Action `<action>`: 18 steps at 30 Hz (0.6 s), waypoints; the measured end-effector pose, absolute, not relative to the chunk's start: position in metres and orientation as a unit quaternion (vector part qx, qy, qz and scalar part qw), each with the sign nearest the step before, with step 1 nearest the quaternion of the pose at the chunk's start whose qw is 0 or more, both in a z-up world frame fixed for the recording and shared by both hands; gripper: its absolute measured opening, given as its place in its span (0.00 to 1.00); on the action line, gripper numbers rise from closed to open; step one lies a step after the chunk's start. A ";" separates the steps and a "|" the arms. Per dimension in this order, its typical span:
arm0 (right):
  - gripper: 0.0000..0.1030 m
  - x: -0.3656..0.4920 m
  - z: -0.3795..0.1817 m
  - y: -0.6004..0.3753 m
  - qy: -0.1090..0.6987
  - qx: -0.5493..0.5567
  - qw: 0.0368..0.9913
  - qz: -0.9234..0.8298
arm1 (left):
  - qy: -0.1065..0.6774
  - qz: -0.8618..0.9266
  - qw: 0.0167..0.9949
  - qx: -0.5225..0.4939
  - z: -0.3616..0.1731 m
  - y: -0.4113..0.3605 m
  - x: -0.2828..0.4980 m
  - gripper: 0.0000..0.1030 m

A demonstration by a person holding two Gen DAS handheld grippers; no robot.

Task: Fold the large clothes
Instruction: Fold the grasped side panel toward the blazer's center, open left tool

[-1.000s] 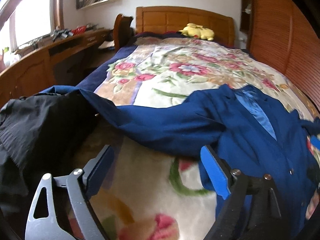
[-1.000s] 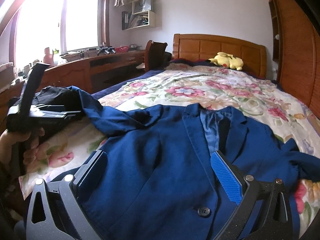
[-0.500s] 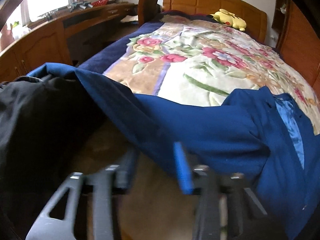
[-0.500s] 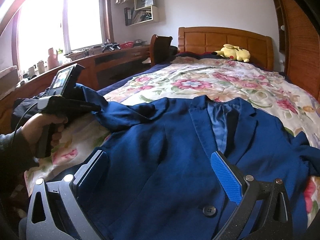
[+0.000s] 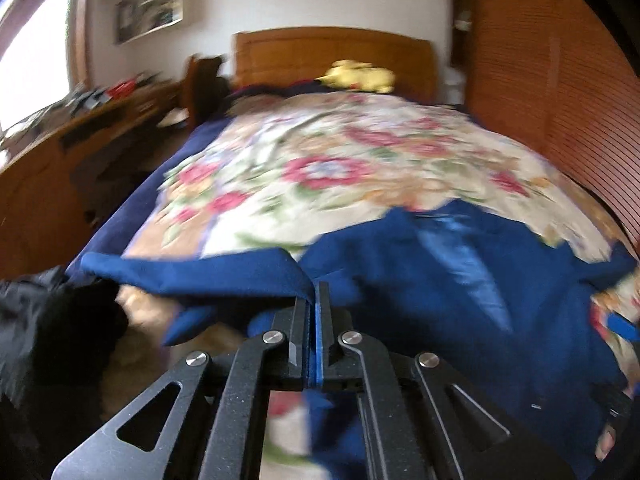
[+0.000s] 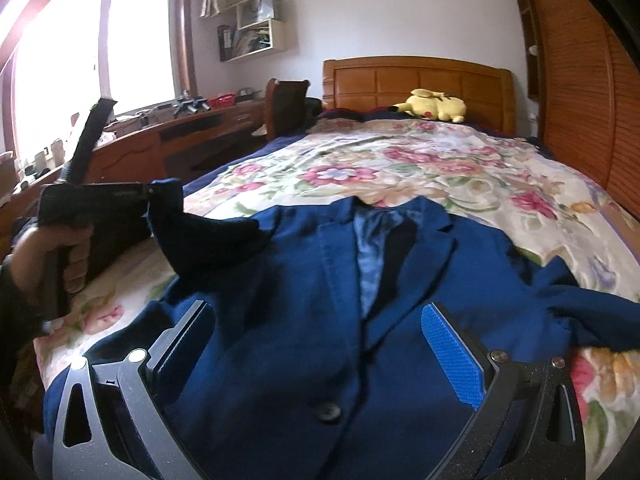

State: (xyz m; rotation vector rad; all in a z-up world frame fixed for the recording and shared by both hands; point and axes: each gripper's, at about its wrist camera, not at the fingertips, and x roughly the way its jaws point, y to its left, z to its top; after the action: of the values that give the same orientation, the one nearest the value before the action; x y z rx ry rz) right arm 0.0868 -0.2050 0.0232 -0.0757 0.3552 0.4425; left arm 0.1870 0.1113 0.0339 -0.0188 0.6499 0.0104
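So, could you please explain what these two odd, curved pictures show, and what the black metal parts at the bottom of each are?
There is no robot here: a person holds a two-finger gripper in each hand, and a fisheye camera on each one looks along its fingers. One picture is from the left gripper, whose jaws are shut on the sleeve of a blue suit jacket. The other is from the right gripper, open and empty above the jacket's front; it also shows the left hand gripping its tool. The jacket lies on a floral bedspread, with a black garment beside it and a yellow plush toy by the headboard.
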 end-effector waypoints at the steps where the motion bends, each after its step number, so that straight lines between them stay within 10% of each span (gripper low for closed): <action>1: 1.00 0.086 0.024 -0.207 0.175 -0.038 0.960 0.214 | 0.317 -0.010 0.949 0.002 0.037 0.096 0.184 0.02; 6: 1.00 0.084 0.023 -0.210 0.179 -0.035 0.962 0.204 | 0.324 -0.043 0.944 0.052 0.033 0.045 0.165 0.02; 18: 1.00 0.080 0.027 -0.211 0.181 -0.037 0.959 0.216 | 0.335 -0.067 0.939 0.031 0.018 0.053 0.104 0.60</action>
State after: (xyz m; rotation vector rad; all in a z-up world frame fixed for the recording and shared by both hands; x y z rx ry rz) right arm 0.0804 -0.2114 0.0266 -0.0747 0.3675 0.4376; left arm 0.1043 0.0531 0.0177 0.0632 0.6842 -0.1366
